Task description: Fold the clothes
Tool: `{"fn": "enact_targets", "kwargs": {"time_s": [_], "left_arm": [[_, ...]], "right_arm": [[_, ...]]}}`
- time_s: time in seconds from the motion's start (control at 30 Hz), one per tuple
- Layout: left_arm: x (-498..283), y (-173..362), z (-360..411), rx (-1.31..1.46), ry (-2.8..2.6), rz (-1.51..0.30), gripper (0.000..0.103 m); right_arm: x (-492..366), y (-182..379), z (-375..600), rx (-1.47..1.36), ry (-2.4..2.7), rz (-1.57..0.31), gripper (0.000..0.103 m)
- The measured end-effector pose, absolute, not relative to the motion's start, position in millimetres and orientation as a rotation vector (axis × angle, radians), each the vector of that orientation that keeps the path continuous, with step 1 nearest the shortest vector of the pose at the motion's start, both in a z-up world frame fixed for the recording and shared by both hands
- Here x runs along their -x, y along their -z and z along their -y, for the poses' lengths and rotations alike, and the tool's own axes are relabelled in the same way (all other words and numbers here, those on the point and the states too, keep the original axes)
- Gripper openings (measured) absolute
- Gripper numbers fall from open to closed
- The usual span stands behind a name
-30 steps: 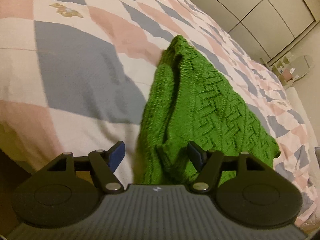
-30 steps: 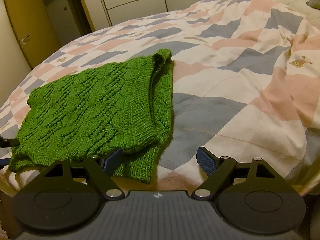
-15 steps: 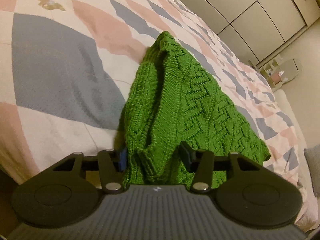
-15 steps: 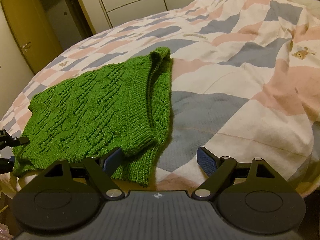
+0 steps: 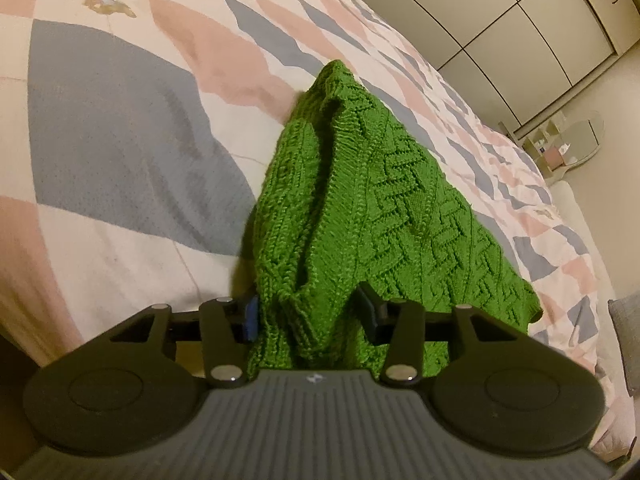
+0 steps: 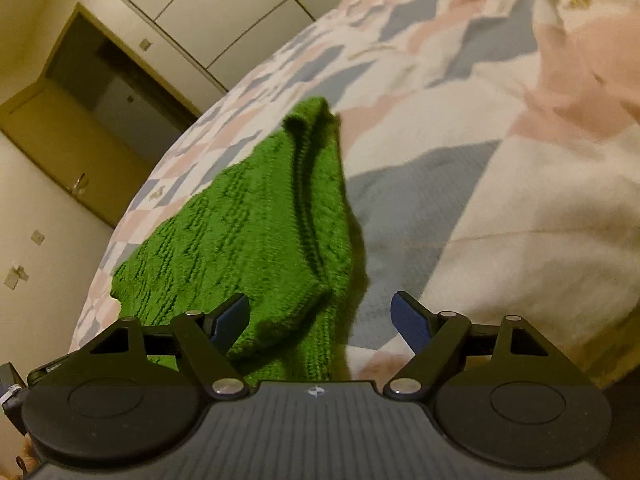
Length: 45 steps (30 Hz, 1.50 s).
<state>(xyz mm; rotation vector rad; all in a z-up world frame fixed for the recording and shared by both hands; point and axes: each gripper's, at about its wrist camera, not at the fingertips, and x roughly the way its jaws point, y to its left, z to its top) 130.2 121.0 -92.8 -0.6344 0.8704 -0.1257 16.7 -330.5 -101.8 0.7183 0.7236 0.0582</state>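
Observation:
A green cable-knit sweater [image 5: 384, 216] lies partly folded on the bed, near its front edge. My left gripper [image 5: 308, 314] is shut on a bunched near corner of the sweater, with the knit squeezed between the blue pads. In the right wrist view the sweater [image 6: 248, 232] lies ahead and to the left. My right gripper [image 6: 320, 316] is open, its jaws straddling the sweater's other near corner, which lies between them unpinched. That view is tilted and blurred.
A quilt [image 5: 120, 128] with pink, grey-blue and white diamonds covers the bed. Wardrobe doors [image 5: 520, 20] stand behind it, with a small shelf and mirror [image 5: 568, 144] at the right. An open wooden door [image 6: 80, 132] is at the left in the right wrist view.
My left gripper moved onto the sweater's near corner and closed on it. My right gripper stayed open, moved over the other corner and rolled, tilting its view.

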Motion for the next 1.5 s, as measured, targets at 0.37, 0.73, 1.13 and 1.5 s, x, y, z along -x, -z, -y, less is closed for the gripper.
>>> {"fn": "enact_targets", "kwargs": {"time_s": [0.37, 0.73, 1.13, 1.5], "left_arm": [[-113.7, 32.9, -11.9, -0.118, 0.164, -0.678, 0.018], [-74.2, 22.0, 136.5, -0.401, 0.589, -0.523, 0.015], [-84.0, 13.7, 62.4, 0.012, 0.635, -0.637, 0.019], [-153.2, 50.9, 8.8, 0.241, 0.469, -0.832, 0.02]], "right_arm": [[-11.8, 98.9, 348.2, -0.725, -0.012, -0.693, 0.079], [-1.2, 95.8, 387.4, -0.766, 0.08, -0.633, 0.079], [-2.1, 93.2, 388.2, -0.843, -0.025, -0.572, 0.078], [-52.0, 108.6, 345.7, -1.001, -0.335, -0.642, 0.06]]}}
